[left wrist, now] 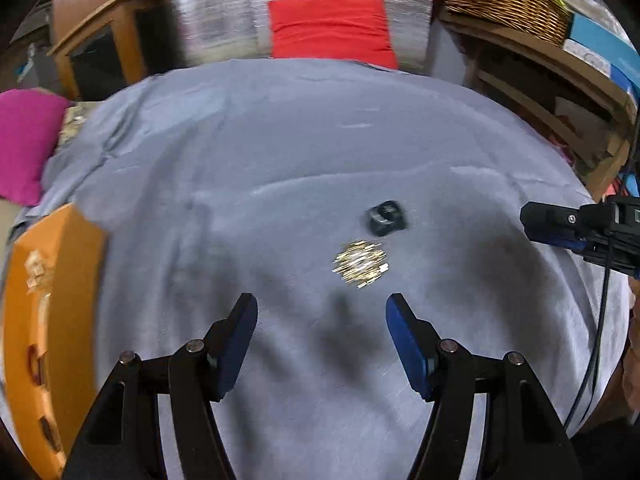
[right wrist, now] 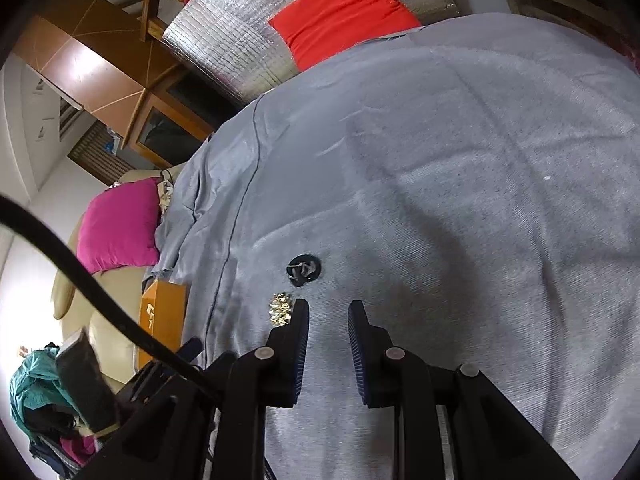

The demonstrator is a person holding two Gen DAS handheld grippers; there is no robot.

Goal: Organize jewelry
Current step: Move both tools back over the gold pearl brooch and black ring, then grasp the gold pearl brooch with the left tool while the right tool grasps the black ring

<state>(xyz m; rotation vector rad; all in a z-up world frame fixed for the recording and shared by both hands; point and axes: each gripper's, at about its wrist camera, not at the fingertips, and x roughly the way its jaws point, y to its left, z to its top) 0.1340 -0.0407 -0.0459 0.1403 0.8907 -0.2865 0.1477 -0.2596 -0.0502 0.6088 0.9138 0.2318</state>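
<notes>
A gold jewelry piece (left wrist: 361, 264) lies on the grey cloth (left wrist: 280, 152), with a small black piece (left wrist: 386, 218) just beyond it. My left gripper (left wrist: 322, 310) is open and empty, hovering just short of the gold piece. In the right wrist view the gold piece (right wrist: 281, 309) sits beside my left fingertip and the black piece (right wrist: 302, 267) lies a little farther out. My right gripper (right wrist: 328, 312) is open and empty above the cloth. An orange jewelry box (left wrist: 48, 320) stands at the left edge of the cloth; it also shows in the right wrist view (right wrist: 162, 320).
A red cushion (left wrist: 332, 30) and silver foil sheet (left wrist: 224, 8) lie beyond the cloth. A pink cushion (left wrist: 24, 140) sits far left. Wooden shelves with a wicker basket (left wrist: 508, 0) stand at the right. The right gripper's body (left wrist: 588, 228) shows at the right edge.
</notes>
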